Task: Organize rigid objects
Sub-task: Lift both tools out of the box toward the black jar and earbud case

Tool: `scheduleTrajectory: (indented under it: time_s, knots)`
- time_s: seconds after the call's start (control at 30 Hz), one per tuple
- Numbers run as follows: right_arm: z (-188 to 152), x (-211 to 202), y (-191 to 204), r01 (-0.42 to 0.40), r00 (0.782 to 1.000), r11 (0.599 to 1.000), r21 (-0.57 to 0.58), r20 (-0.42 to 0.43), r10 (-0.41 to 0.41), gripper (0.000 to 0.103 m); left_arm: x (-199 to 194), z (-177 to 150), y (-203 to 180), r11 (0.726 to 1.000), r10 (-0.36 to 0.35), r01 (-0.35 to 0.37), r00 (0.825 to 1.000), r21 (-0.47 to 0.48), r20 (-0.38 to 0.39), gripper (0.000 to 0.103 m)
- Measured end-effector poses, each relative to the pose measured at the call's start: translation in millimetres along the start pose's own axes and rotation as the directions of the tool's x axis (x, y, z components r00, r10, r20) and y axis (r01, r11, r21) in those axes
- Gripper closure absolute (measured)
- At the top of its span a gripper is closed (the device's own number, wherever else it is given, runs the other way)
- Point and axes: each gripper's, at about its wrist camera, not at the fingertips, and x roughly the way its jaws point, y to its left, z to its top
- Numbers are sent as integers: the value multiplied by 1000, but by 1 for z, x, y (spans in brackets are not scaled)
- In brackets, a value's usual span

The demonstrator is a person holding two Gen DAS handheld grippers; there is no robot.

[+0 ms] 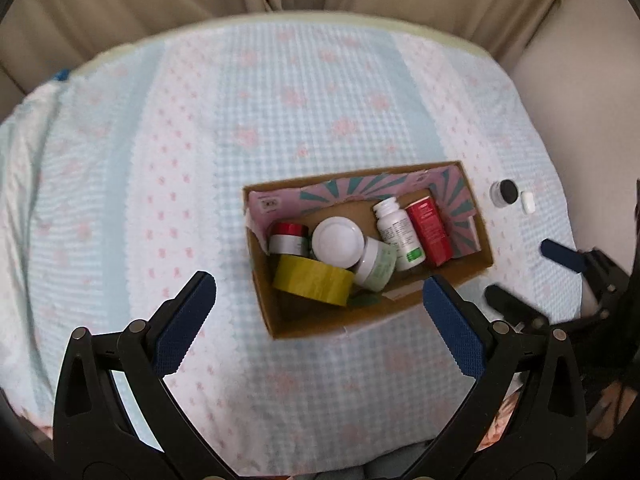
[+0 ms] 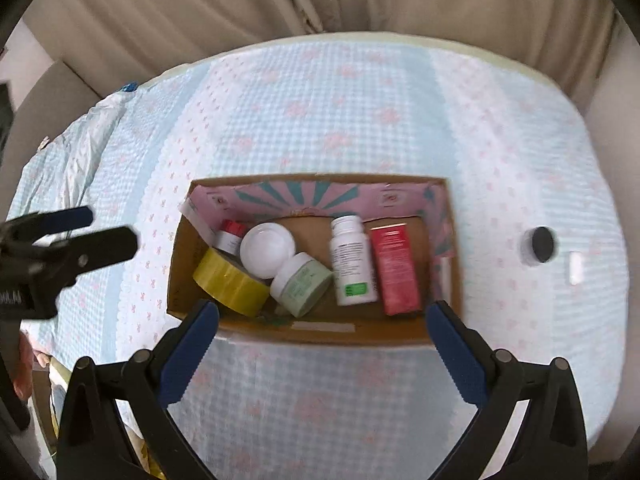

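Cardboard box (image 2: 320,334) on checked bedcover (image 2: 320,120): holds yellow tape roll (image 2: 230,280), white-lidded jar (image 2: 266,249), green jar (image 2: 300,284), white bottle (image 2: 352,266), red carton (image 2: 396,272). Outside, right of box: black-lidded jar (image 2: 540,245). Left tongs (image 1: 320,304) and right tongs (image 2: 322,330) both spread, empty, near box's front wall.

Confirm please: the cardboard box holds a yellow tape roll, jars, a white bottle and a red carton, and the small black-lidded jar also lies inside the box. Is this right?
Not quite. The small black-lidded jar stands outside the cardboard box, on the checked cloth to its right beside a small white piece, as the right wrist view shows. The yellow tape roll, white bottle and red carton are inside.
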Motion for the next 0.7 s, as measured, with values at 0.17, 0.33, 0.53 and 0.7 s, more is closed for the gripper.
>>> scheduleTrajectory:
  time_s: [0.17,0.33,0.53,0.7]
  knots:
    - [1,-65,-5,61,994,998,17,88,-62,0,-55,-20,-15,999,45,-45,992,4,118,0]
    - [-7,-105,-28,90,986,994,56,139,-97,0,-78,-34,-39,999,44,-44,988,-3,151,0]
    - [-26,-126,-80,77,981,985,153,165,-103,0,-79,-36,-91,997,69,-75,982,31,177,0]
    - [-42,-135,-139,65,978,979,193,184,-101,0,-73,-32,-158,995,87,-96,973,32,214,0]
